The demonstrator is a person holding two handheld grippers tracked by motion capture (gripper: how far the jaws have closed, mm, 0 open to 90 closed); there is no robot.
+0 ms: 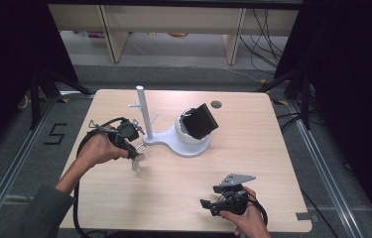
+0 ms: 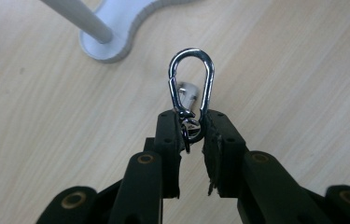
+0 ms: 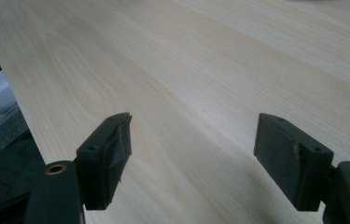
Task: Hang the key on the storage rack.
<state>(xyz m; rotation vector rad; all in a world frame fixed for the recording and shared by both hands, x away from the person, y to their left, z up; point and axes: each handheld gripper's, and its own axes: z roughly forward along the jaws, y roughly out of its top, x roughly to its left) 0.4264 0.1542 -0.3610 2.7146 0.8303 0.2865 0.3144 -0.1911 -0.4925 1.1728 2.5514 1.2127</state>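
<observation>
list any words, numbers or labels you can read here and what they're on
"5": black marking on the grey floor, left of the table.
Nothing readable on the white stand, the black slab propped in it, the metal clip held in the left gripper, or the right gripper.

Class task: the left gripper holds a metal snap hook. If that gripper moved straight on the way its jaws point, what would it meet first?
Probably the white stand's base: in the left gripper view, the left gripper and its snap hook point across bare table toward it, slightly off line. Depth is unclear.
</observation>
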